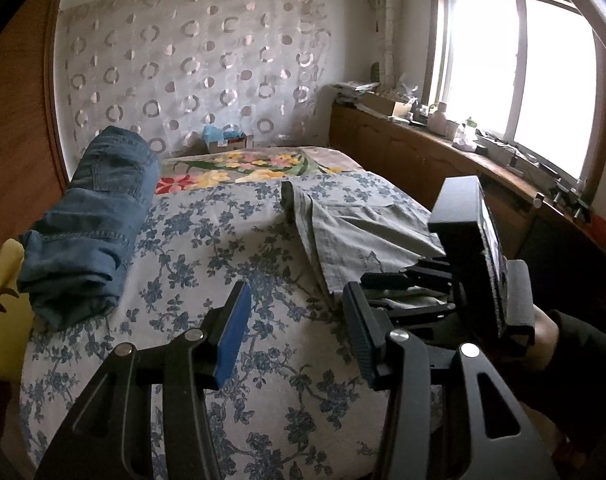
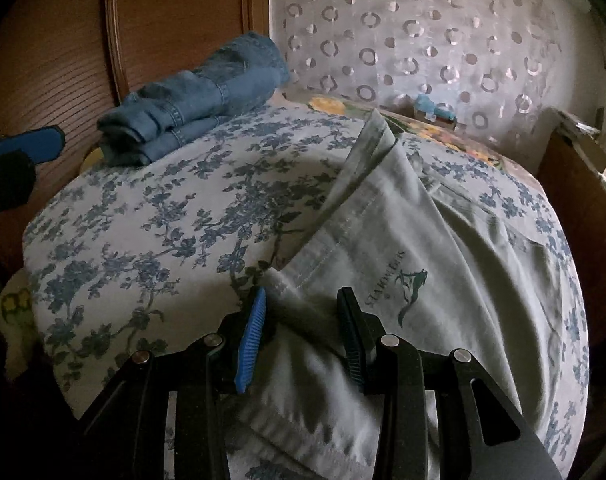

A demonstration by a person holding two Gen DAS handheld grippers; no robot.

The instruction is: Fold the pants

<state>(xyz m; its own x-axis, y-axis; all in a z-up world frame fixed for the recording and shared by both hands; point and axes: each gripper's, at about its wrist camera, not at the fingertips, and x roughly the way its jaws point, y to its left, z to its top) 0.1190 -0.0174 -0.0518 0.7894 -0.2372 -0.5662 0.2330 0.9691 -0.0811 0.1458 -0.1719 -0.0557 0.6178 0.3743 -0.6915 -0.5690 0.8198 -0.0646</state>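
Note:
Grey-green pants with a small printed logo lie spread on the floral bed sheet. My right gripper hovers over their near edge. Its jaws stand apart with the cloth running between and under them, and the pads do not press on it. In the left wrist view the pants lie right of centre with the right gripper at their near corner. My left gripper is open over the bare sheet, holding nothing. It also shows at the left edge of the right wrist view.
Folded blue jeans rest at the bed's left side by the wooden panel. A yellow object sits at the left edge. A cluttered wooden ledge runs under the window on the right. A flowered blanket covers the far end.

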